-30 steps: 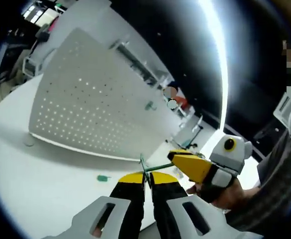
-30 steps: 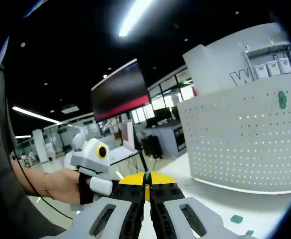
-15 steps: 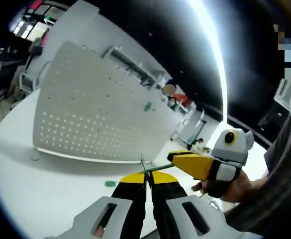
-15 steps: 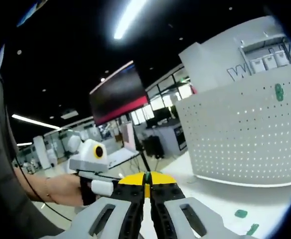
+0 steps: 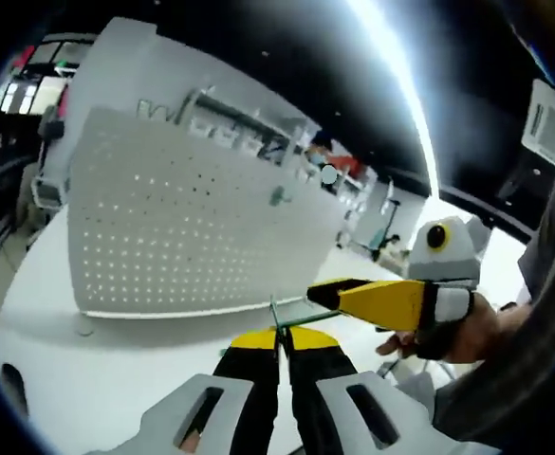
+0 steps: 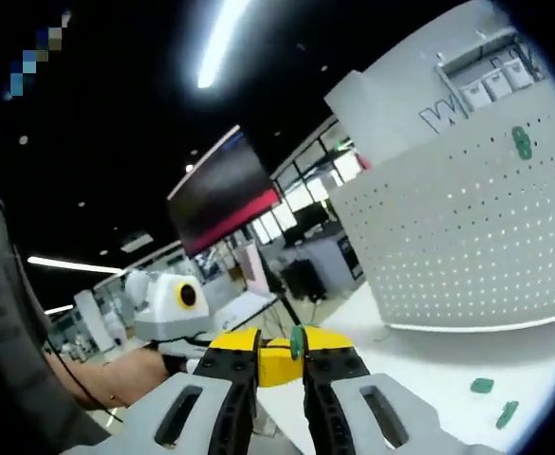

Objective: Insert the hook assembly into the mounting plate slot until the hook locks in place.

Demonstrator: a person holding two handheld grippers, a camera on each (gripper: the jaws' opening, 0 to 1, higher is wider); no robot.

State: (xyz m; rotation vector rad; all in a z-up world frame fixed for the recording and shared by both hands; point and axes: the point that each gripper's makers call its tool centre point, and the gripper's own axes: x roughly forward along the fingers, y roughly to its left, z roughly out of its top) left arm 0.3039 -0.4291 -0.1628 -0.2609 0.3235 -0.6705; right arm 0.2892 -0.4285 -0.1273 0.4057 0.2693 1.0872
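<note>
My left gripper is clamped on the green hook, my right gripper parted beside it; I should steady both before approaching the far pegboard.

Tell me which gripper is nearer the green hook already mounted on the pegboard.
Too close to call. Both grippers, the left and the right, meet in front of the pegboard, well short of the mounted green hook; neither touches the board.
</note>
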